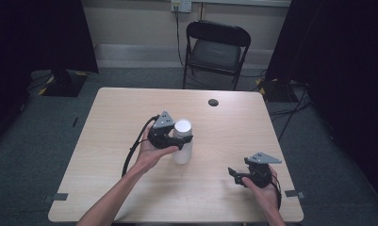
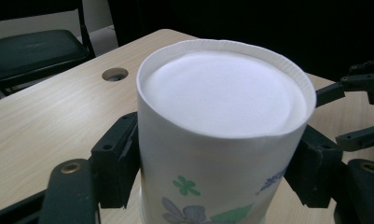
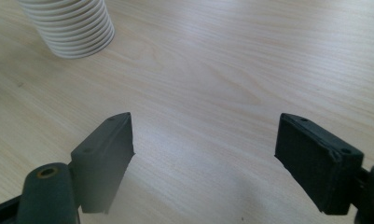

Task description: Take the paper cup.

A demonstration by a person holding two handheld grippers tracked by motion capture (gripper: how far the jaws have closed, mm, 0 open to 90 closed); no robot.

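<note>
Your left gripper [image 1: 181,139] clasps the top of a stack of upside-down paper cups [image 1: 182,143] standing upright near the middle of the table [image 1: 106,117]; both pads [image 2: 117,161] press the flower-printed wall. Your right gripper [image 1: 234,175] hovers with jaws wide and empty, near the table's front edge. From it the stack lies at about ten o'clock, well apart, its long axis vertical. I judge the left hand alone can lift.
</note>
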